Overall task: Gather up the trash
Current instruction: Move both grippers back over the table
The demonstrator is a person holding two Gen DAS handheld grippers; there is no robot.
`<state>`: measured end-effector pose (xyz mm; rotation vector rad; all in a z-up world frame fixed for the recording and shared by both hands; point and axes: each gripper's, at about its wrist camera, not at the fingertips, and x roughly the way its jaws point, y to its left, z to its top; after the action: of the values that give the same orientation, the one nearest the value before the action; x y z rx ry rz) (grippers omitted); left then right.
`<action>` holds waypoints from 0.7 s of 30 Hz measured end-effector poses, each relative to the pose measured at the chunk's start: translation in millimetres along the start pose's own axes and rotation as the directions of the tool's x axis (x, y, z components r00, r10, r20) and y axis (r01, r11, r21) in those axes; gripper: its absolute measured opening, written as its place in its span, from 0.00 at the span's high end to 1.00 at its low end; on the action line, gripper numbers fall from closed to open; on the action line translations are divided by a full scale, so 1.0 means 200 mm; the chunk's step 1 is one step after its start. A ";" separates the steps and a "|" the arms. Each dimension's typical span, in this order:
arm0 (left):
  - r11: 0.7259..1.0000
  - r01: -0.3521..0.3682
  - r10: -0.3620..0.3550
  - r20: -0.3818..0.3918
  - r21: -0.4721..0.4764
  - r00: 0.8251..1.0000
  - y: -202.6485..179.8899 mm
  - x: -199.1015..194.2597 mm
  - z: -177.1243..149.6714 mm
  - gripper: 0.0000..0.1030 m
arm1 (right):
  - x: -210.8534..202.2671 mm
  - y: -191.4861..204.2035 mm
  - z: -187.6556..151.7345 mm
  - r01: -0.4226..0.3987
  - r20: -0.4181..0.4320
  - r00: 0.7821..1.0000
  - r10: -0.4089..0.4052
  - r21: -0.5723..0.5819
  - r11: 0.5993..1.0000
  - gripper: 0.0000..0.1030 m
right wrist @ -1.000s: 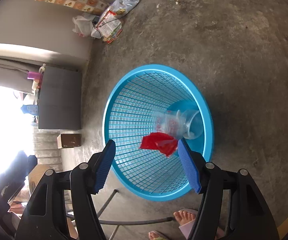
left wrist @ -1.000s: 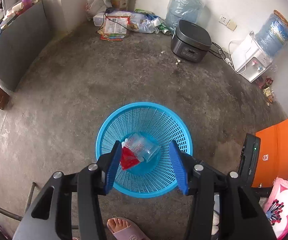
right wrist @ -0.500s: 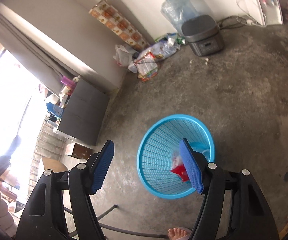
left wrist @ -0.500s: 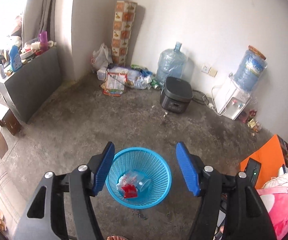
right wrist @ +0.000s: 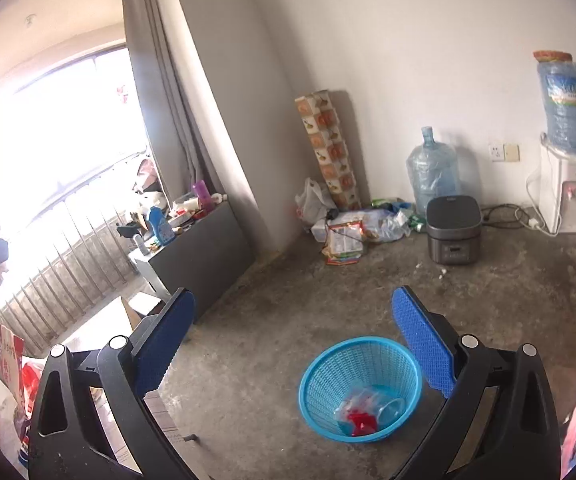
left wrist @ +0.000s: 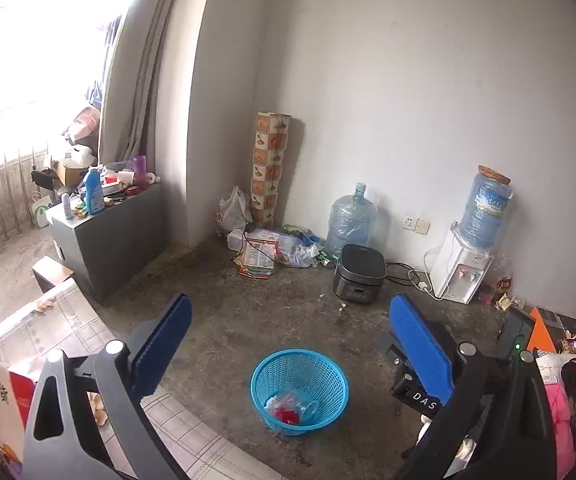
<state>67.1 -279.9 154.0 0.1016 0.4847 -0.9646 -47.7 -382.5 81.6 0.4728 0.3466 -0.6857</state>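
Both tongs pulled up and back from the basket [left wrist: 299, 391] w/ jaws just opening: left tongs [left wrist: 288, 336] and right tongs [right wrist: 293, 334] now spread wide, nothing between. Drop looks done. Trash [right wrist: 367, 414], a clear cup plus red wrapper, lies in the basket bottom on the floor, near centre.

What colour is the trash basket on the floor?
Bright blue, an open mesh basket; clearest in the right wrist view.

Both grippers rose off basket [left wrist: 299, 390]; jaws opened wide, empty.
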 end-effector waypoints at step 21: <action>0.864 -0.449 0.469 0.038 -0.227 0.883 0.83 -1.11 -0.53 0.06 | -0.07 0.49 -0.05 -0.390 -0.180 0.912 0.368 -0.103 0.915 0.08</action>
<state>58.4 15.8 135.3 -0.0215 0.4485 -0.4404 6.7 -304.4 109.2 0.4480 0.4329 -0.2424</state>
